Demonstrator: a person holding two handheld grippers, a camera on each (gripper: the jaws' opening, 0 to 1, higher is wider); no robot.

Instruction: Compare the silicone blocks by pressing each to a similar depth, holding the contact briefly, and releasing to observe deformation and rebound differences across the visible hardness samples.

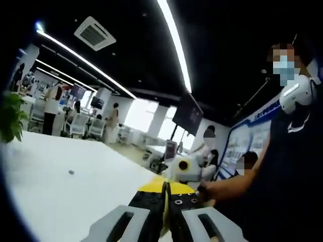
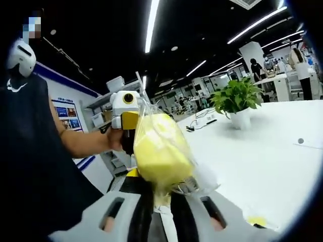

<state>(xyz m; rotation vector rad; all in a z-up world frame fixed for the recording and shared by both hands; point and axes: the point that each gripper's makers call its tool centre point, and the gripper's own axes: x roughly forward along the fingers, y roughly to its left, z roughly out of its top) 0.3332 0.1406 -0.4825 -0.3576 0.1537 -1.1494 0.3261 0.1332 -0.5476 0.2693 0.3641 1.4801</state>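
So far no pressing shows: my right gripper [image 2: 160, 194] pinches a bagged yellow block [image 2: 157, 148] above the table [image 2: 262, 151]. My left gripper [image 1: 165, 204] is closed on nothing I can make out. All comparisons remain.

Yellow silicone block [image 2: 160, 151]: matt, smooth, wrapped in clear glossy crinkled plastic film [image 2: 202, 176]. White table [image 2: 272, 151]: smooth, slight sheen. Right gripper [image 2: 162, 201]: matt grey and black plastic.
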